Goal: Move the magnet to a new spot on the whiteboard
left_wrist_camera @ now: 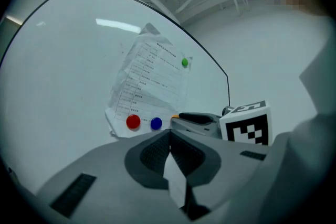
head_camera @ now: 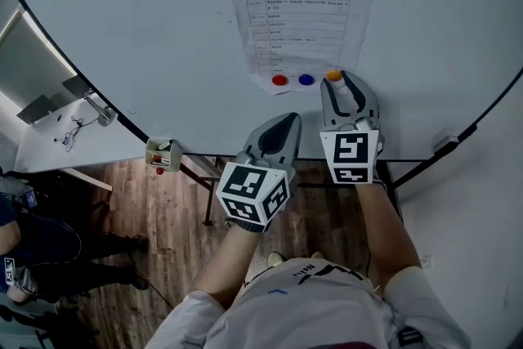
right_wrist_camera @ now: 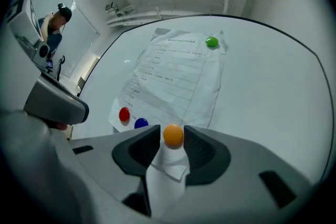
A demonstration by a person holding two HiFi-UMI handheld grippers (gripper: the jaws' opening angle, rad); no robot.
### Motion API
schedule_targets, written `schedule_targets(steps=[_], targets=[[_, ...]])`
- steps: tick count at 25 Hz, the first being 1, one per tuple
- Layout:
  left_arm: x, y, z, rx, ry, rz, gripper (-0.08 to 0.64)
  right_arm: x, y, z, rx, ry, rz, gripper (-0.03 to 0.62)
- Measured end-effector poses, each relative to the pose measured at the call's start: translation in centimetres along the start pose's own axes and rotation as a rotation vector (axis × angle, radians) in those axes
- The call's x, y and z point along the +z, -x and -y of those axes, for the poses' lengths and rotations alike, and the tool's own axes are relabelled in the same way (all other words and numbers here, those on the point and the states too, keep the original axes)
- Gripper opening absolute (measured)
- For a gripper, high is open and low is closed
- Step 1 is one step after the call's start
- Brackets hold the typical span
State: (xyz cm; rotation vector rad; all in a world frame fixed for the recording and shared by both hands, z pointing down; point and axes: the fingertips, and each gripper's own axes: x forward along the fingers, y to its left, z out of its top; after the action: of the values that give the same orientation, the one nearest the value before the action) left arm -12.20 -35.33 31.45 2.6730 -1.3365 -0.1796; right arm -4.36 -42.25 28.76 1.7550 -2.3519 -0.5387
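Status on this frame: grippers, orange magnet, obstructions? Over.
Left gripper shut, empty. Right gripper open, round orange magnet between its jaws on the whiteboard, at the paper sheet's lower corner. Round blue magnet close by; nothing blocking.

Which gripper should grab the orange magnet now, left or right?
Right. The right gripper has open jaws on either side of the orange magnet; the left gripper is shut and short of the paper.
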Motion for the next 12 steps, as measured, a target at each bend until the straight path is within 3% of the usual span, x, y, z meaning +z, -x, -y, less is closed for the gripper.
schedule_targets(steps=[7, 12], targets=[[-0.10, -0.08, -0.21, -0.008, 0.001, 0.001, 0.012, -1.03, -0.40, 0.14, -0.049, 0.049, -0.056, 0.130], [-0.08, -0.22, -0.16, -0.010, -0.001, 0.001, 0.012, -0.53, -0.45, 0.20, -0.028, 0.042, -0.038, 0.126]])
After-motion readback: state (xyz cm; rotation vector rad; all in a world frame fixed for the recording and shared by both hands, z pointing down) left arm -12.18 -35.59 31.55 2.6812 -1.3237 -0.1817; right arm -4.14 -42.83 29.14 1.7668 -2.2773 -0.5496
